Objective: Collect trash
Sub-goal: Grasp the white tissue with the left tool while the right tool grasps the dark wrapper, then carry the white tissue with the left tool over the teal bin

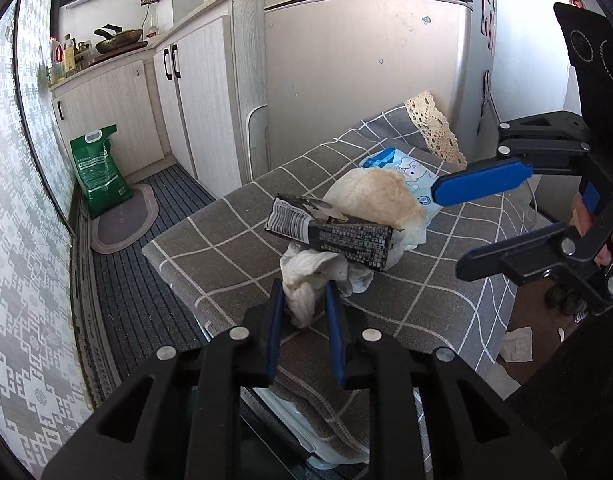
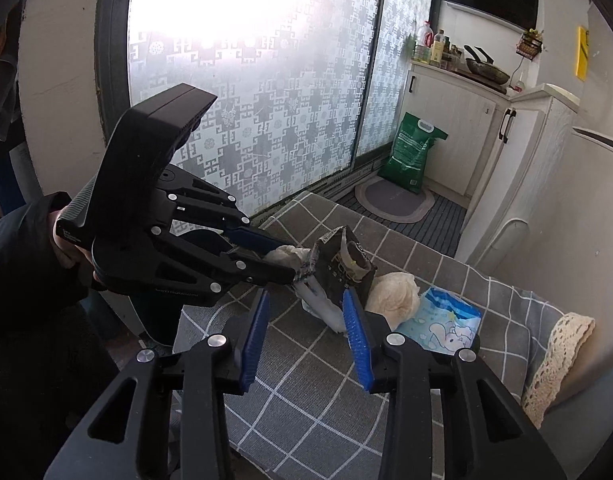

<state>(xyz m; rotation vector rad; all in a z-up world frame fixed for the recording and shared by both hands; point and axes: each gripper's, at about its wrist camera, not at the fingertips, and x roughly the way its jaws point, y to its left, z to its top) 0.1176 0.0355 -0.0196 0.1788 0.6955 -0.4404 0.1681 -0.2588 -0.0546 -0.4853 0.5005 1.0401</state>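
White crumpled tissue wad (image 1: 306, 280) sits between the left gripper (image 1: 305, 307) fingers, pinched at its near end.
Left fingers are closed on the tissue on the grey checked table (image 1: 226, 232). The black printed carton (image 1: 330, 236) lies crosswise just beyond them, long axis left-right. Right gripper (image 2: 306, 320) is open and holds nothing, with the carton (image 2: 342, 268) just ahead of its right finger; the right is nearer it.

Checked cloth (image 1: 234, 248) carries tissues (image 1: 306, 280), wrappers (image 1: 410, 176)
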